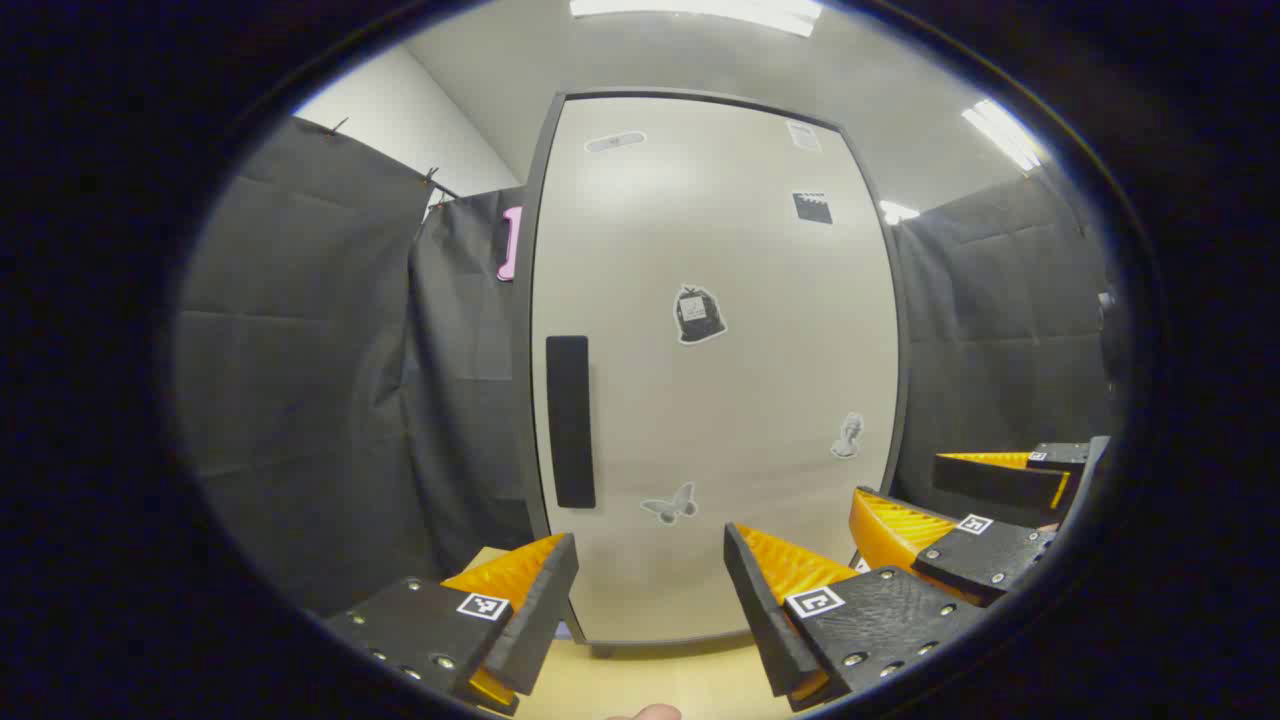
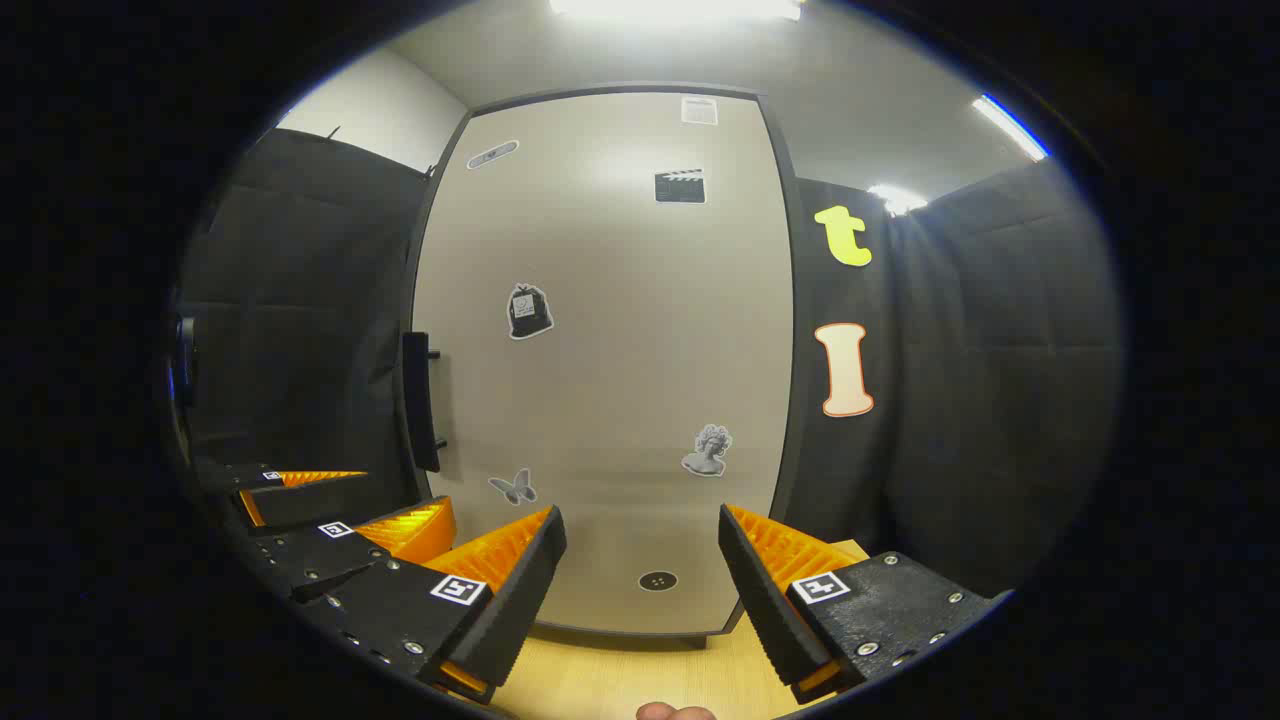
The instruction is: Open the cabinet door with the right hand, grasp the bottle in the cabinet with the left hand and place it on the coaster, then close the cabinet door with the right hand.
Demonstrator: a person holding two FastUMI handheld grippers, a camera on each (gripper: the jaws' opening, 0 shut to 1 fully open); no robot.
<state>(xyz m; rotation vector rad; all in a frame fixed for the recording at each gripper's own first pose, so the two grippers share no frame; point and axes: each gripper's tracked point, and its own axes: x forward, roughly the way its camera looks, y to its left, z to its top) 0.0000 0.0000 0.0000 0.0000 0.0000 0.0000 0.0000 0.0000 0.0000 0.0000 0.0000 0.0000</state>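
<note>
- Black cloth hangs on both sides of the booth, and a pale wooden table (image 1: 640, 680) lies under both grippers.
- On the table stands the cabinet, and its door (image 1: 700, 400) is fully shut; several stickers are on the door.
- Its handle (image 1: 570, 420), a dark vertical bar, sits at the door's left edge, about half way up.
- In the left gripper view, the left gripper (image 1: 650, 590) has its 2 fingers apart, with nothing between them. It points at the lower part of the door and does not touch it.
- In the right gripper view, the right gripper (image 2: 640, 570) also has its fingers spread, with nothing held. It faces the lower middle of the door, and the handle (image 2: 420, 400) is up and to its left, apart from it.
- In the left gripper view the right gripper (image 1: 950, 530) appears at the lower right, so the 2 grippers are side by side before the cabinet.
- I cannot see the bottle; by the task it should be inside the cabinet, behind the shut door. I cannot make out the coaster either.
- My judgement: the task is at its very start. None of the steps is done yet.
- What is left: the right gripper must reach the handle and pull the door open, the left must take the bottle and put it on the coaster, then the right must shut the door.
</note>
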